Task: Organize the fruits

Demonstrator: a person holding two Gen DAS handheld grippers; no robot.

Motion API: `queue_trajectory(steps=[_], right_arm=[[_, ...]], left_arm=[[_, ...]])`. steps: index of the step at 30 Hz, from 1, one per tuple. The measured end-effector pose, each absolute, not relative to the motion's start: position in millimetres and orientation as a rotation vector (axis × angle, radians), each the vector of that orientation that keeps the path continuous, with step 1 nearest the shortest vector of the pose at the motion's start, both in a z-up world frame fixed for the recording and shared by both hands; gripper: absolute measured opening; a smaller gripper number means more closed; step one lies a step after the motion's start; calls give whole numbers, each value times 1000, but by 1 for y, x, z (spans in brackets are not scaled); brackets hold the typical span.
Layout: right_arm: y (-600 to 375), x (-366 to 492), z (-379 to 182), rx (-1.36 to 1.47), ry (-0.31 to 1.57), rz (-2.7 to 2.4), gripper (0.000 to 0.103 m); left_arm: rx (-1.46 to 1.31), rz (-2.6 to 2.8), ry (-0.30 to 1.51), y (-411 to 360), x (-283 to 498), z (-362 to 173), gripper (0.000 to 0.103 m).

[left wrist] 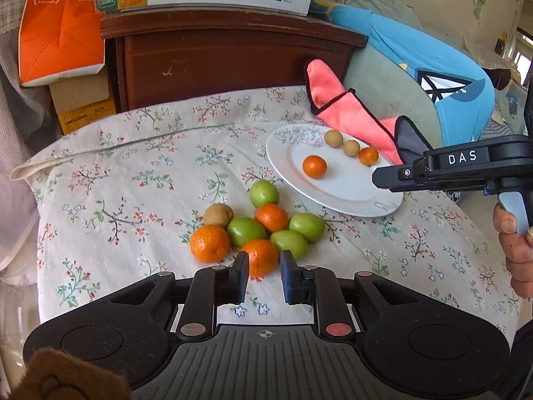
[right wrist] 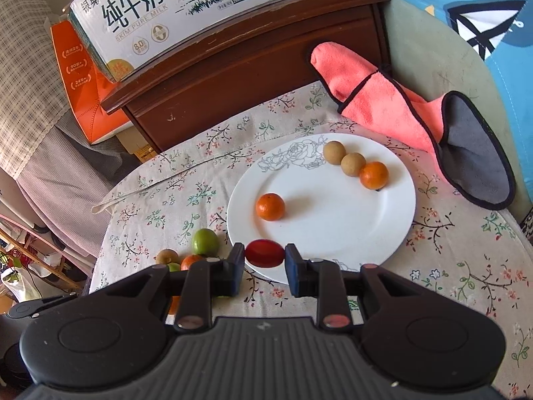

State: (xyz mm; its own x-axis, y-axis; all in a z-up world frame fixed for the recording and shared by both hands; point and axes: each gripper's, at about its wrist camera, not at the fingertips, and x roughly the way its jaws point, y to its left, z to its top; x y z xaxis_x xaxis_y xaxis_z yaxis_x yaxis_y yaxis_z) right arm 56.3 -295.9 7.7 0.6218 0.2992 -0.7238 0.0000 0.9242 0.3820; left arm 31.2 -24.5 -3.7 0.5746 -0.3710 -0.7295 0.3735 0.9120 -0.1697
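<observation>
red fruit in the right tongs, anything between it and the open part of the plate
Nothing visible does. The small red fruit is gripped in the right tongs over the round white plate's near rim, and the plate's middle is bare; the nearest small orange citrus fruit sits left of centre.

The milk carton [right wrist: 180, 10] reads "纯牛奶", "SKIM PURE MILK" and "8.0"; the right tool [left wrist: 379, 178] bears "DAS".

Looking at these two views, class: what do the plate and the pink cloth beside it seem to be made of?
The plate looks like glazed white ceramic: smooth, glossy, with a fine grey flower outline printed near its rim. The pink cloth looks like soft fleecy fabric, perhaps microfibre: matte, fuzzy surface, black stitched edging, grey panel at one end.
</observation>
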Motion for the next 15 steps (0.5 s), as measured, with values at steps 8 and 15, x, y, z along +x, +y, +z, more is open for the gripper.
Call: queue_trajectory(steps=[8,15], right_arm=[[-289,55,13,371,873,207,26],[-286,51,5,351,904,200,26]], left_arm=[[84,-327,850,-4,-5,-15,23],[110,-288,846,-11,-3,-22,43]])
